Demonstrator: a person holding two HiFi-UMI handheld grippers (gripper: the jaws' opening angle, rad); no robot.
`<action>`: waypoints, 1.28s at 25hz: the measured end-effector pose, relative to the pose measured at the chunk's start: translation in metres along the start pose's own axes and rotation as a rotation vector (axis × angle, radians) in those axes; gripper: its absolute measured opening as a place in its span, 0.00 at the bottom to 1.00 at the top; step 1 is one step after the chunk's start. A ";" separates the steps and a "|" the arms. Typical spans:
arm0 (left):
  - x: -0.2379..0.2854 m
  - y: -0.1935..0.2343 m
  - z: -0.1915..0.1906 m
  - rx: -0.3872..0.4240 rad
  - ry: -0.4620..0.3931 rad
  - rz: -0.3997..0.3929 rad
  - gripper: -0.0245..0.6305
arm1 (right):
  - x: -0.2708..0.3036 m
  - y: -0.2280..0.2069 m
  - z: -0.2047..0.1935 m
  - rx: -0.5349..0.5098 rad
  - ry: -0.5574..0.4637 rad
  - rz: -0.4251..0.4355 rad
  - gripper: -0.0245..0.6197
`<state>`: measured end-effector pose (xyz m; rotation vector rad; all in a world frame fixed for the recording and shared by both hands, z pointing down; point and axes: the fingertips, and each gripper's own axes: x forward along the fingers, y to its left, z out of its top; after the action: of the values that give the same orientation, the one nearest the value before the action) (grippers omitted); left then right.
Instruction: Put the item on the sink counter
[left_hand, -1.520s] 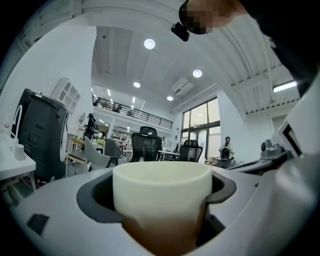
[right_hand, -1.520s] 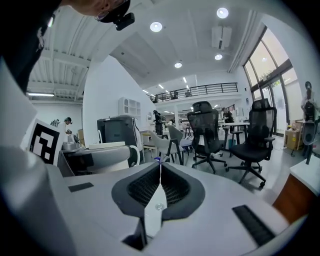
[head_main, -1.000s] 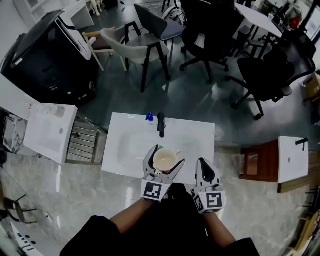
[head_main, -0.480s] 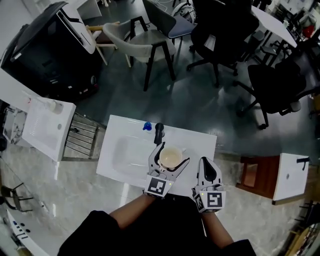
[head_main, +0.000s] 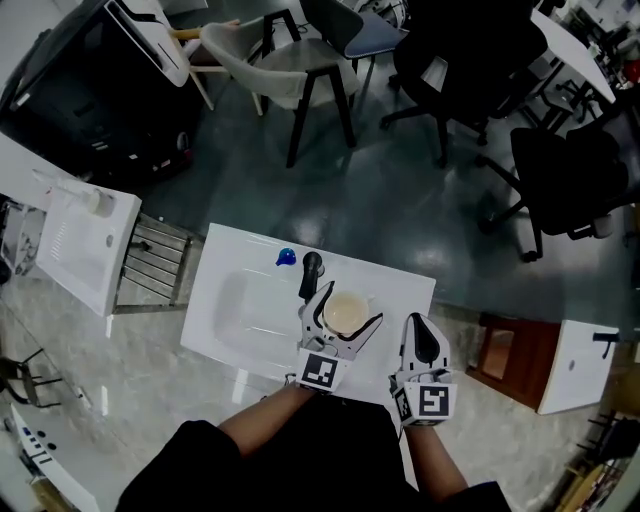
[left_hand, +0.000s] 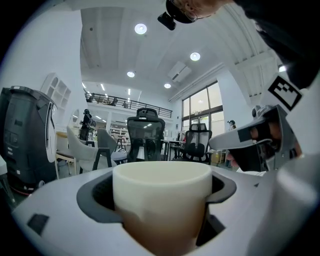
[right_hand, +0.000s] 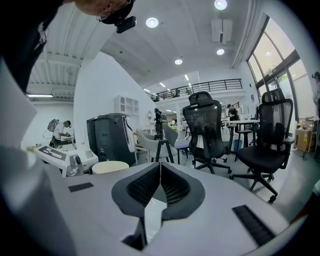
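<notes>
My left gripper (head_main: 344, 312) is shut on a cream cup (head_main: 345, 313), upright between its jaws, over the right part of the white sink counter (head_main: 230, 265) beside the black tap (head_main: 310, 272). In the left gripper view the cup (left_hand: 161, 197) fills the space between the pads. Whether the cup touches the counter I cannot tell. My right gripper (head_main: 421, 335) hovers at the counter's right front corner, shut and empty; its pads (right_hand: 172, 189) meet at the tips. The cup's rim (right_hand: 110, 167) shows to its left.
A blue object (head_main: 285, 257) lies left of the tap, at the back of the basin (head_main: 250, 300). Another white sink unit (head_main: 75, 245) stands at the left, with a metal rack (head_main: 155, 265) between. Chairs (head_main: 290, 55) and office chairs (head_main: 570, 170) stand beyond.
Both grippers and the cup have shifted slightly right and forward along the counter as the head view moved; the cup stays gripped, and the right gripper stays shut.
</notes>
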<state>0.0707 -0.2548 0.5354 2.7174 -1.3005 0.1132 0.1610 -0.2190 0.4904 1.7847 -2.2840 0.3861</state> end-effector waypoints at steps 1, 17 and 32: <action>0.004 -0.001 -0.005 -0.006 0.007 0.000 0.74 | 0.000 -0.003 -0.002 -0.005 0.001 0.000 0.09; 0.060 0.006 -0.077 0.022 0.091 0.048 0.74 | 0.034 -0.033 -0.027 -0.015 0.024 0.020 0.09; 0.095 0.020 -0.149 0.060 0.227 0.052 0.74 | 0.029 -0.060 -0.067 0.003 0.113 0.018 0.09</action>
<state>0.1126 -0.3185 0.6960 2.6253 -1.3202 0.4587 0.2131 -0.2374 0.5672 1.6996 -2.2247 0.4806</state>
